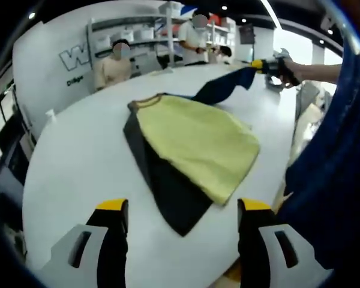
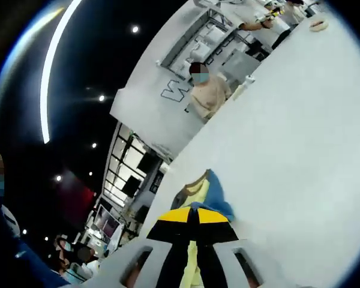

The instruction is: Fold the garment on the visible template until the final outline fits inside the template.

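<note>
1. while the right gripper (image 1: 270, 66) pinches a navy sleeve (image 1: 225, 87) and stretches it out at the far right, the yellow-and-navy garment (image 1: 195, 147) lies mid-table (image 1: 78, 174).
2. left gripper (image 1: 183, 225) hangs near, jaws spread, holding nothing.
3. reads as mid-fold: next, likely carry that sleeve in over the body.
4. wall lettering (image 1: 75, 57) starts with a big "w"; the rest is unreadable.
</note>
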A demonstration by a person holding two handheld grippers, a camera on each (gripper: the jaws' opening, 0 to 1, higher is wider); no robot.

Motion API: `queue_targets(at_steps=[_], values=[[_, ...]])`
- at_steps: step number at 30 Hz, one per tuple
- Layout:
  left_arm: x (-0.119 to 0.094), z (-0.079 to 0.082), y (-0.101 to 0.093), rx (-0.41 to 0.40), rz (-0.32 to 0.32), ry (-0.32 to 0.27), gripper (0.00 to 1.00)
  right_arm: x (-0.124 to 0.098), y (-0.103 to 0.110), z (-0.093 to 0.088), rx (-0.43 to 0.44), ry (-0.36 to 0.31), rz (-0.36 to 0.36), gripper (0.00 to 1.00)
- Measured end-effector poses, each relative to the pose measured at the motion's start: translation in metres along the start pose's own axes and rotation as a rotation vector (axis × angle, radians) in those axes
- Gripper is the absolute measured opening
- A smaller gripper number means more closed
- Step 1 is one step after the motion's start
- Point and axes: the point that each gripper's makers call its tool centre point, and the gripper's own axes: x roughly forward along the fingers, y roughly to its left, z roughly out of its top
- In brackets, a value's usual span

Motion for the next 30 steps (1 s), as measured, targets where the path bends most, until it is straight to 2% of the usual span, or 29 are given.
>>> queue_targets(at_steps=[4, 9, 15, 17, 20, 21, 24, 30], values=[[0.000, 0.003, -0.001, -0.002, 0.004, -0.002, 0.70, 0.004, -0.006, 0.011, 0.001, -0.002, -0.001, 0.00], [0.001, 0.008, -0.005, -0.005, 0.021, 0.004, 0.70, 0.016, -0.030, 0.047, 0.004, -0.029, -0.026, 0.00], [0.001, 0.009, -0.007, -0.013, 0.035, 0.016, 0.70, 0.018, -0.047, 0.072, 0.015, -0.056, -0.044, 0.00], [0.001, 0.009, -0.007, -0.012, 0.040, 0.019, 0.70, 0.017, -0.057, 0.085, 0.042, -0.084, -0.053, 0.00], [0.002, 0.010, -0.008, -0.018, 0.050, 0.024, 0.70, 0.016, -0.066, 0.095, 0.072, -0.109, -0.061, 0.00], [0.003, 0.012, -0.011, -0.023, 0.055, 0.022, 0.70, 0.014, -0.075, 0.104, 0.118, -0.142, -0.070, 0.00], [0.002, 0.012, -0.011, -0.031, 0.065, 0.023, 0.70, 0.012, -0.086, 0.113, 0.168, -0.182, -0.075, 0.00], [0.002, 0.010, -0.015, -0.040, 0.077, 0.036, 0.70, 0.006, -0.110, 0.114, 0.198, -0.193, -0.111, 0.00]])
